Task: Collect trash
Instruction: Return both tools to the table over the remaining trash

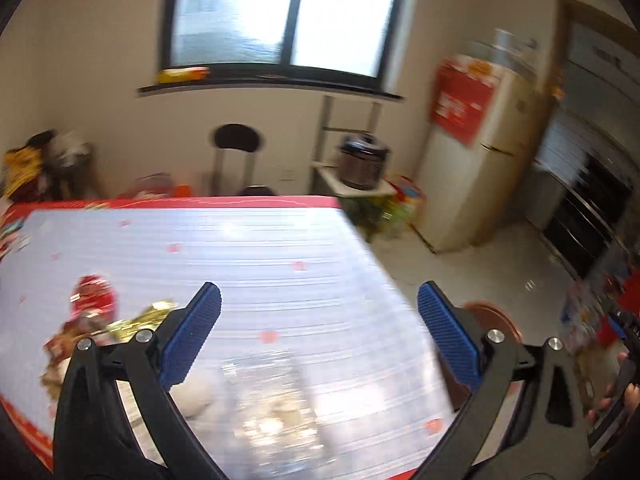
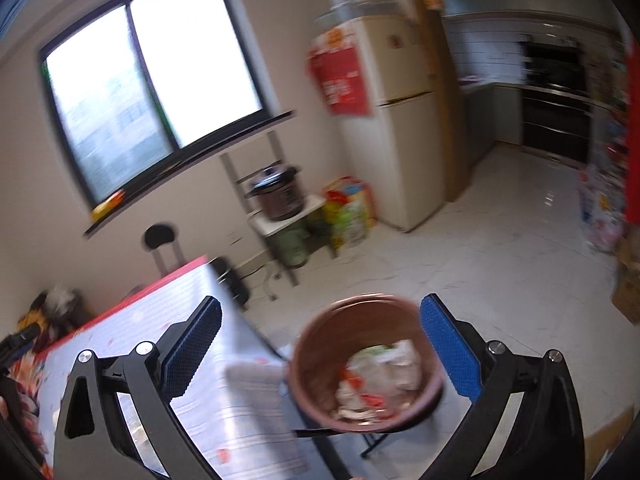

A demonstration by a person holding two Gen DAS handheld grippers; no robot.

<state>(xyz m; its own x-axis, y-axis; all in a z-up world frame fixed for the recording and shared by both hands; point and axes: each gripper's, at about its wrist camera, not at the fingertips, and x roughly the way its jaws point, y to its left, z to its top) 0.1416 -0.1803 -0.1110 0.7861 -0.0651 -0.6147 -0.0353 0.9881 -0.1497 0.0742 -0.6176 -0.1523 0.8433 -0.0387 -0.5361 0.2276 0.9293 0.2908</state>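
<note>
Both views blurred. Left gripper (image 1: 319, 332) hangs over the counter (image 1: 248, 240), fingers spread wide w/ nothing between them. Trash remains at the counter's left: red wrapper (image 1: 93, 294), gold wrapper (image 1: 146, 318). Right gripper (image 2: 320, 340) also spread, empty, above the brown bin (image 2: 366, 364), which already holds scraps beside the counter. Best next: steady left gripper, straddle one wrapper, pinch firmly, then carry it to the bin.

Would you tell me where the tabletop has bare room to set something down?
The table's middle and far half are bare, out to the red border. It is crowded near-left with red and gold wrappers, and a clear plastic piece lies at the near edge.
</note>
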